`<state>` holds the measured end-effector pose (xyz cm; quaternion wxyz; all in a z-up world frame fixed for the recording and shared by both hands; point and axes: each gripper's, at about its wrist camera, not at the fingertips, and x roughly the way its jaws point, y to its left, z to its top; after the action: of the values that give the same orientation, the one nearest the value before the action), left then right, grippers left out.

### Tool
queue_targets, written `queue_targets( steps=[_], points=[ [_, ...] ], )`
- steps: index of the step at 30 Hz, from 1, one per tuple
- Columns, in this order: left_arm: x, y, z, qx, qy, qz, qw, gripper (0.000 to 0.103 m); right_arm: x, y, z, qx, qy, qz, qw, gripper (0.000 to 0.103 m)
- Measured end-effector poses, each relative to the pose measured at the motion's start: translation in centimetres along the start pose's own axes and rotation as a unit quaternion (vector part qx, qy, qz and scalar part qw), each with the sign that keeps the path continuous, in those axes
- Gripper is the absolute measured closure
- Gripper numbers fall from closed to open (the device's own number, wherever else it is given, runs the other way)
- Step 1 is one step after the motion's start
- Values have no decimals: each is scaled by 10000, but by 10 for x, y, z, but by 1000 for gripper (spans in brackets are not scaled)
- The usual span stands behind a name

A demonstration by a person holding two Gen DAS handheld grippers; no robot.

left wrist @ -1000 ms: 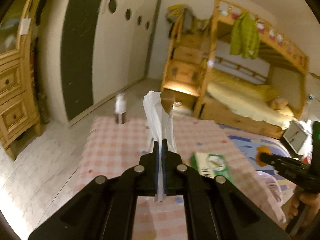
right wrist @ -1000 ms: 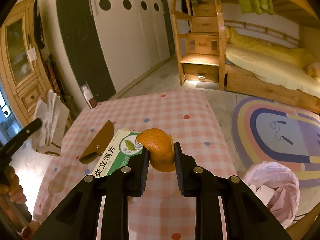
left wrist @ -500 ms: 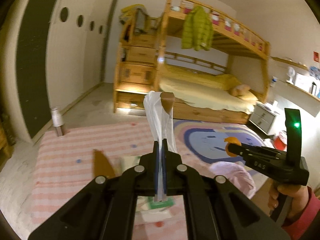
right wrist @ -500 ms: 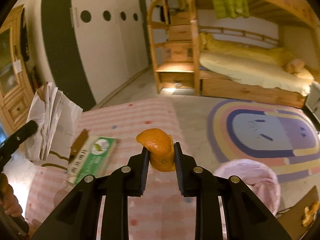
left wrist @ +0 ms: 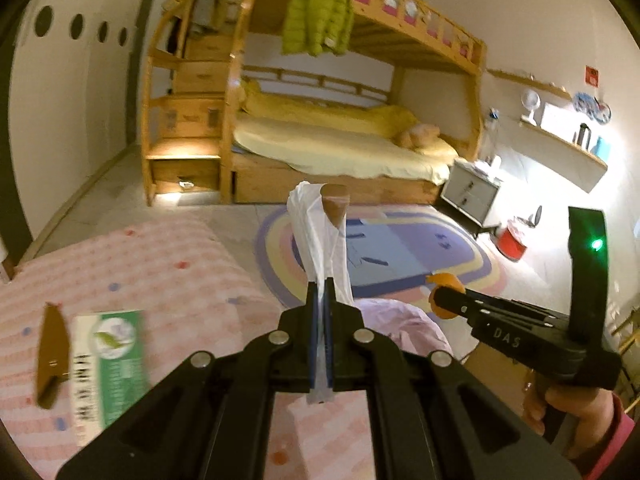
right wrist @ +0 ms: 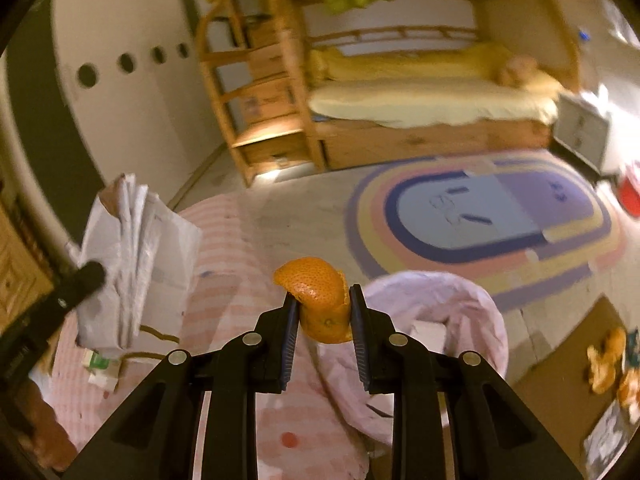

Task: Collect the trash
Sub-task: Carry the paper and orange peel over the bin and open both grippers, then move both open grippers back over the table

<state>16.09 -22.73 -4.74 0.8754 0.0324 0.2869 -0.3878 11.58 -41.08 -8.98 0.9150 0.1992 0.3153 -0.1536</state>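
My left gripper (left wrist: 319, 292) is shut on a crumpled white paper bag (left wrist: 320, 240), held above the pink checked table (left wrist: 172, 264); the bag also shows in the right wrist view (right wrist: 132, 264). My right gripper (right wrist: 323, 312) is shut on an orange peel (right wrist: 320, 300), held over the near rim of a bin lined with a pink bag (right wrist: 460, 304). From the left wrist view the peel (left wrist: 442, 282) sits at the right gripper's tip (left wrist: 448, 296), beside the pink bag (left wrist: 404, 324).
A green and white box (left wrist: 108, 364) and a brown knife-shaped piece (left wrist: 50, 356) lie on the table at the left. A striped oval rug (right wrist: 492, 216), a wooden bunk bed (left wrist: 340, 132) and a red bin (left wrist: 514, 240) lie beyond. More peel pieces (right wrist: 608, 364) lie on cardboard at the right.
Both grippers have swung right, away from the table's middle and toward the pink-lined bin. The peel now hangs over the bin's rim. Both grips are unchanged.
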Motion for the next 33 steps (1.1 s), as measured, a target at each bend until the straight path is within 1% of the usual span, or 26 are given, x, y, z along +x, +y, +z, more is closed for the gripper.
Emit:
queue_targets(
  steps=[5, 8, 11, 16, 17, 18, 19, 20, 21, 22, 25, 27, 33],
  points=[
    [40, -26, -1, 70, 325, -283, 9990, 102, 5, -31, 1, 477, 102, -254, 9985, 76],
    [60, -41, -2, 163, 479, -373, 9980, 102, 9, -48, 2, 696, 163, -400, 9966, 75],
    [83, -51, -5, 162, 737, -523, 9958, 102, 14, -62, 3, 917, 215, -459, 9945, 75],
    [112, -57, -8, 81, 1040, -611, 9927, 102, 21, -80, 4, 1179, 253, -490, 9915, 74],
    [117, -58, -8, 46, 1072, -631, 9922, 99, 22, -84, 4, 1245, 258, -492, 9907, 72],
    [121, -58, -9, 24, 1116, -664, 9915, 96, 23, -86, 4, 1302, 251, -464, 9901, 65],
    [122, -59, -10, -3, 1151, -667, 9911, 82, 23, -89, 4, 1366, 243, -463, 9892, 54],
    [124, -57, -11, -66, 1158, -637, 9912, 63, 22, -91, 4, 1430, 225, -480, 9883, 49],
    [123, -56, -10, -105, 1131, -607, 9917, 57, 22, -93, 4, 1489, 200, -468, 9875, 44],
    [122, -55, -10, -135, 1114, -572, 9920, 55, 21, -94, 3, 1522, 189, -450, 9871, 44],
    [116, -47, -10, -260, 1094, -480, 9925, 55, 19, -92, 3, 1549, 165, -442, 9868, 44],
    [108, -41, -9, -338, 1040, -329, 9935, 55, 16, -88, 3, 1532, 100, -413, 9873, 44],
    [79, -32, -7, -268, 883, -8, 9957, 55, 8, -62, 6, 1182, -37, -315, 9925, 44]
  ],
)
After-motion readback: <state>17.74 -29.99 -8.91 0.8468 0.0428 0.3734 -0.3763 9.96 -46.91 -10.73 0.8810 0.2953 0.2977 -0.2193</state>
